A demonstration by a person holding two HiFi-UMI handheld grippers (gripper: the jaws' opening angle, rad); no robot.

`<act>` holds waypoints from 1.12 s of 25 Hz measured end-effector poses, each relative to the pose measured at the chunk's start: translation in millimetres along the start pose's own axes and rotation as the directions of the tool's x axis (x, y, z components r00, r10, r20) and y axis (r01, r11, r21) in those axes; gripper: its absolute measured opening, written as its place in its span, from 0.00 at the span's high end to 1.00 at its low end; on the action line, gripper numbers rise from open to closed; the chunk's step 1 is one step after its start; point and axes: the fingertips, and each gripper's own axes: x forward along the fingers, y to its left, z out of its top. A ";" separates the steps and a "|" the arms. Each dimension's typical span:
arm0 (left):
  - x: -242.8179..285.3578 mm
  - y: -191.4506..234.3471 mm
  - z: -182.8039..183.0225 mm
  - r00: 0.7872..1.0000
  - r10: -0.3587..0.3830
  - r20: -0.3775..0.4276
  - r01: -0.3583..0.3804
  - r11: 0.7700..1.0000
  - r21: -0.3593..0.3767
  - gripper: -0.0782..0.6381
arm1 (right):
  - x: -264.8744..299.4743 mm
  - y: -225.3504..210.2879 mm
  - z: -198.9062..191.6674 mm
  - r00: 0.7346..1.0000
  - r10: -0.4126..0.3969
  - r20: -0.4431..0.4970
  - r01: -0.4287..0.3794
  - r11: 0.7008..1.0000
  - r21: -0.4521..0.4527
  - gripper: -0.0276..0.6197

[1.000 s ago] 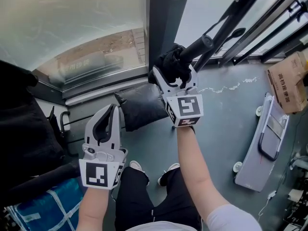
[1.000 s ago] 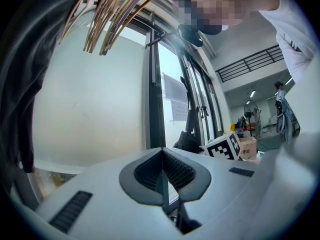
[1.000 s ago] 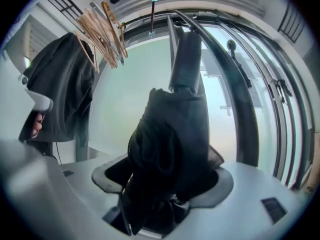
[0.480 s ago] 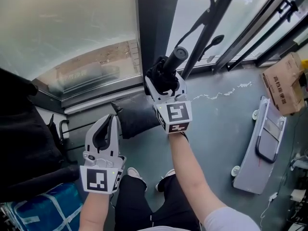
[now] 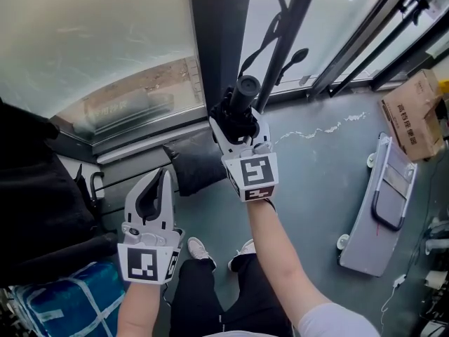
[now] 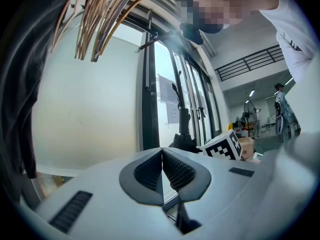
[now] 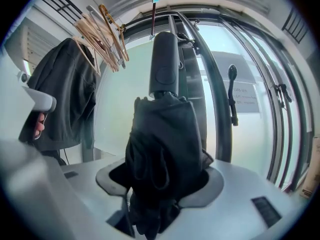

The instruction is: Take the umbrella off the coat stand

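The right gripper (image 5: 238, 116) is closing its jaws on the folded umbrella (image 5: 245, 90), whose dark fabric is filling the gap between them. It is sitting in the upper middle of the frame, beside the pole (image 5: 295, 12). The left gripper (image 5: 156, 181) is hovering at lower left, jaws together, gripping nothing.

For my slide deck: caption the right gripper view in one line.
Jaws closing, the right hand-held gripper clasps a folded black umbrella; coat and hangers at left.
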 end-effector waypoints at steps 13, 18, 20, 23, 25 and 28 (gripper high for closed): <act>-17.4 -12.5 26.4 0.999 0.006 -0.039 -0.006 1.000 -0.001 0.86 | -22.4 3.1 21.7 1.000 -0.003 -0.020 0.003 1.000 0.027 0.56; -21.4 -9.6 35.6 0.998 0.011 -0.059 -0.011 1.000 -0.005 0.86 | -22.7 5.8 30.8 1.000 -0.002 -0.025 0.003 1.000 0.026 0.56; -20.1 -10.0 39.2 0.998 0.007 -0.059 -0.008 1.000 -0.006 0.86 | -24.3 5.6 35.3 1.000 -0.002 -0.025 0.003 1.000 0.030 0.56; -14.7 -10.5 42.4 0.999 0.000 -0.053 -0.001 1.000 -0.016 0.86 | -25.2 4.1 42.7 1.000 -0.002 -0.022 0.002 1.000 0.023 0.56; -9.7 -11.0 42.9 0.999 -0.008 -0.046 0.007 1.000 -0.025 0.86 | -25.3 1.2 46.0 1.000 -0.009 -0.020 0.009 1.000 0.014 0.56; -4.4 -11.6 42.4 0.999 -0.022 -0.042 0.020 0.999 -0.042 0.86 | -24.9 -2.3 50.8 1.000 -0.020 -0.021 0.020 1.000 0.004 0.56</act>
